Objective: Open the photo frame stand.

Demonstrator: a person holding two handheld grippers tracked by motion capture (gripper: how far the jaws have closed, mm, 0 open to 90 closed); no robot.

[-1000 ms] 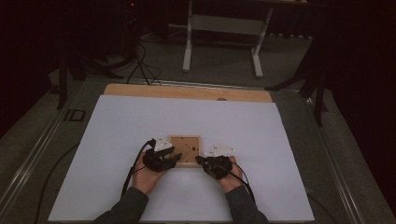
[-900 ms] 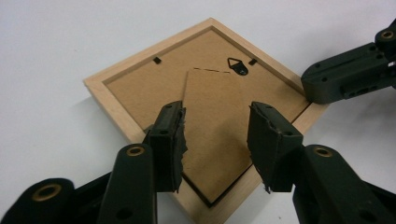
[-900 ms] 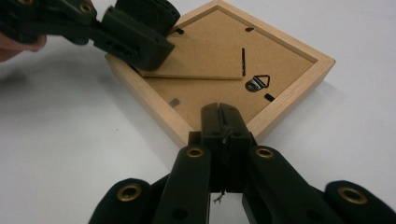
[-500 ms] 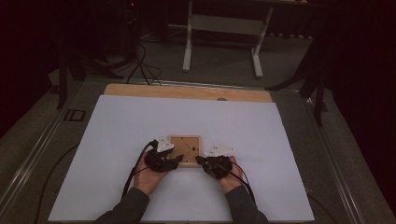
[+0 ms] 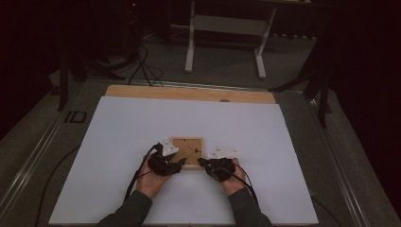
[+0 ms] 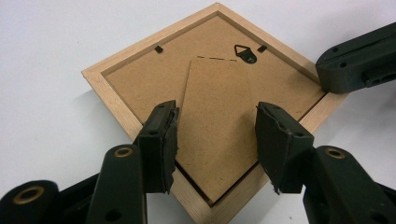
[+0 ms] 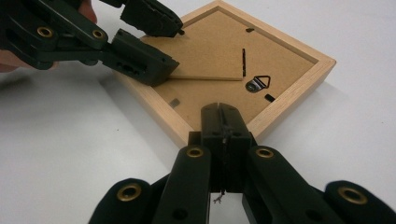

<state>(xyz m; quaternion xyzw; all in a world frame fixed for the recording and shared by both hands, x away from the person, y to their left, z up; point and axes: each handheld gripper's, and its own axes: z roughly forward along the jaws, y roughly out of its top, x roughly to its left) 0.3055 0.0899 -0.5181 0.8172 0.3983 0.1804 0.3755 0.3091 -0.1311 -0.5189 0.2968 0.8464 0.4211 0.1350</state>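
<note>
Here, the picture frame (image 6: 205,107) lies face-down on the white table (image 5: 118,142). My right gripper (image 7: 223,122), jaws closed, pins its rim so my left gripper (image 6: 215,135), jaws open, can straddle the easel flap (image 6: 219,126).

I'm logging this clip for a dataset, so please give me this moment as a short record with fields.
object: wooden picture frame, lying back side up
surface: white table cover
frame back: brown backing board with fold-out stand flap and metal hanger
left gripper: open, jaws either side of the stand flap
right gripper: jaws closed together, tip at the frame's near corner
hands: one on each gripper, at the frame's near edge in the high view
</note>
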